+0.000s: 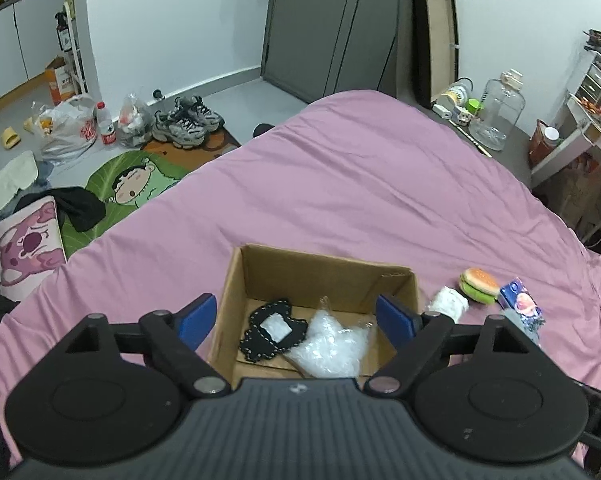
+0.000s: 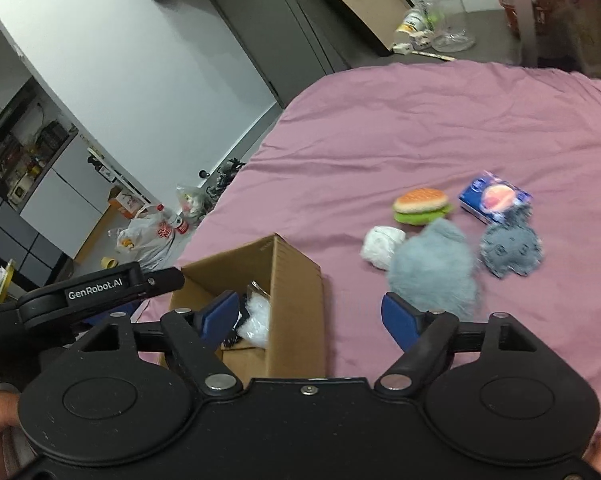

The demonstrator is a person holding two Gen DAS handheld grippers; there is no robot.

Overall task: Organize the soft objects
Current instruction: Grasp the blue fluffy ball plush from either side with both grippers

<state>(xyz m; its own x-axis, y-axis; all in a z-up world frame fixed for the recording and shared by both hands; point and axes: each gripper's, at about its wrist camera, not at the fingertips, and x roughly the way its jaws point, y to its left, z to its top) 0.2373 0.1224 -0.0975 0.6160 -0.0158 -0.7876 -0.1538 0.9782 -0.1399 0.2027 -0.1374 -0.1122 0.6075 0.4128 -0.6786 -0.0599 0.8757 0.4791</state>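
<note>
An open cardboard box (image 1: 256, 268) sits on the pink bed; it also shows in the right wrist view (image 2: 296, 280). Inside lie a black studded item (image 1: 260, 340) and a clear plastic bag (image 1: 332, 344). My left gripper (image 1: 296, 316) is open and empty above the box. My right gripper (image 2: 312, 316) is open and empty, just right of the box. On the bed to the right lie a fluffy grey-blue toy (image 2: 432, 268), a white soft lump (image 2: 380, 246), a burger toy (image 2: 420, 206), a blue packet (image 2: 494, 198) and a grey cloth (image 2: 510, 250).
The left gripper's arm (image 2: 100, 292) crosses the lower left of the right wrist view. The bed's left edge drops to a floor with shoes (image 1: 188, 120), bags (image 1: 66, 128) and a cartoon mat (image 1: 132, 184). A glass jar (image 1: 500, 112) stands on a far table.
</note>
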